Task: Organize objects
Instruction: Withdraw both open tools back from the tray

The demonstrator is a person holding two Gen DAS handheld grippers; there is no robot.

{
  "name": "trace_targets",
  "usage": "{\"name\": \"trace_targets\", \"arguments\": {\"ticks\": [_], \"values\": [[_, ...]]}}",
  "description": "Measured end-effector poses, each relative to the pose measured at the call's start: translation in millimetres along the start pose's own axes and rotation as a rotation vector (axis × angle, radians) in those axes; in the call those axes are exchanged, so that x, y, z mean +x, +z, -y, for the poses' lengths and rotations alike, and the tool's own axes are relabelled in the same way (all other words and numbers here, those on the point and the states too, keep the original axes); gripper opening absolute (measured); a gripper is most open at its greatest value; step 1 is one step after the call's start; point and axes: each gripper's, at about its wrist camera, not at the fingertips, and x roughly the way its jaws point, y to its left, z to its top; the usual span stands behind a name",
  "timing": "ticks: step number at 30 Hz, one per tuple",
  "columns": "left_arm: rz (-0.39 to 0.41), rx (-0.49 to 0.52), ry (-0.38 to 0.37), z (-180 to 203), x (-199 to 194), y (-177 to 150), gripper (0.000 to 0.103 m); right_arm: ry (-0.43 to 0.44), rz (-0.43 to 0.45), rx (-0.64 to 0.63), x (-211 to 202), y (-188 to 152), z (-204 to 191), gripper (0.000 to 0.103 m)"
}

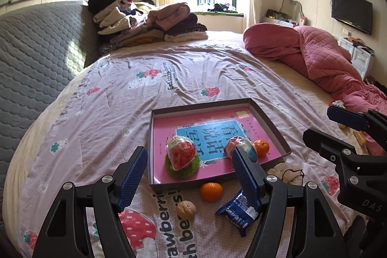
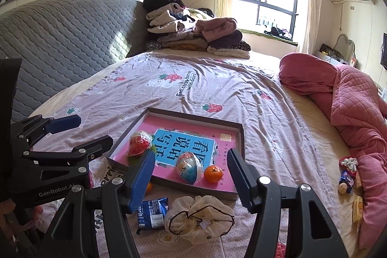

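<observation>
My left gripper [image 1: 189, 167] is angled down over the bed, jaws wide, nothing between them. My right gripper [image 2: 192, 173] is just beside it, same downward tilt, jaws wide too, empty. Past the left fingertips sits the shallow tray [image 1: 266, 117] on the strawberry-print quilt [image 1: 145, 93], holding a red wrapped egg [image 1: 181, 155] on a green pad, a blue wrapped egg [image 2: 188, 167] and a tangerine [image 2: 212, 173]. Outside the tray, near its front edge: second tangerine [image 1: 211, 191], walnut [image 1: 185, 209], blue snack packet [image 1: 238, 210], cream scrunchie [image 2: 199, 215]. More small items [image 2: 348, 175] lie by the pink blanket [image 2: 350, 98].
</observation>
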Motion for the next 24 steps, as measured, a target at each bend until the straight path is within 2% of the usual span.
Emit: {"name": "trace_targets", "arguments": {"ticks": [24], "values": [[0.045, -0.011, -0.01, 6.1, -53.8, -18.2, 0.074, -0.019, 0.053, 0.004, -53.8, -9.3, 1.0, 0.062]]}}
